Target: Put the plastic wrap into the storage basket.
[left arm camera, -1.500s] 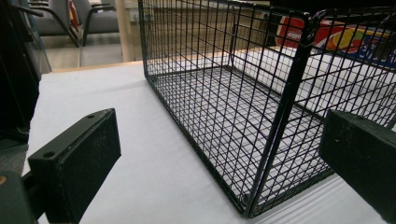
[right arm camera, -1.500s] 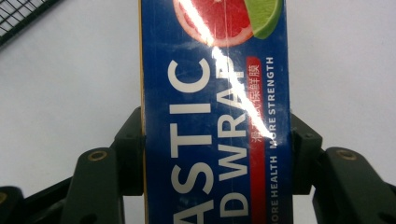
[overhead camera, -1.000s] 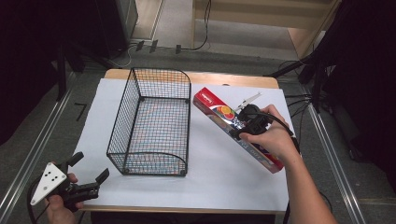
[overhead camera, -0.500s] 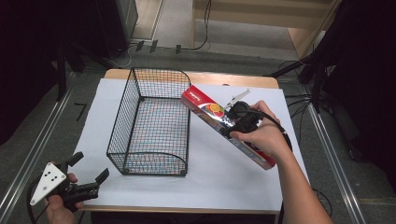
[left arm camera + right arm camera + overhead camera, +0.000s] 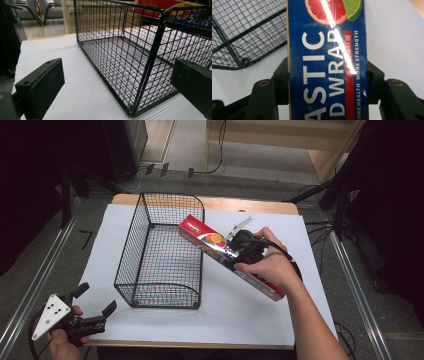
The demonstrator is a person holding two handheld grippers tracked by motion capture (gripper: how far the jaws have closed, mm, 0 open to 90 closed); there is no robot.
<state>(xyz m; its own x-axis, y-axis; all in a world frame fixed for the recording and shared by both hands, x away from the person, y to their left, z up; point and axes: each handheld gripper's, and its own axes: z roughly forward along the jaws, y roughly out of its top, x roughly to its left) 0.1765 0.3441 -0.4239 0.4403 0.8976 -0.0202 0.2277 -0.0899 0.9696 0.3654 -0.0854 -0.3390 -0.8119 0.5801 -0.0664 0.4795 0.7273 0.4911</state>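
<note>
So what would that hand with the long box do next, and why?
Probably carry the plastic wrap box a bit further left and lower it into the wire basket. The right gripper is clamped on the box's sides, one end already reaches over the basket's rim, and nothing lies inside the basket. The left gripper waits open at the table's near corner.

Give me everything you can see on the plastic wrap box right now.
The plastic wrap box is a long, narrow carton, glossy blue on its face with red sides, printed with grapefruit and lime and white lettering. The right gripper clamps it across its width near the middle, jaws on both long sides. It is held at a slant, its far end at the wire basket's right rim.
</note>
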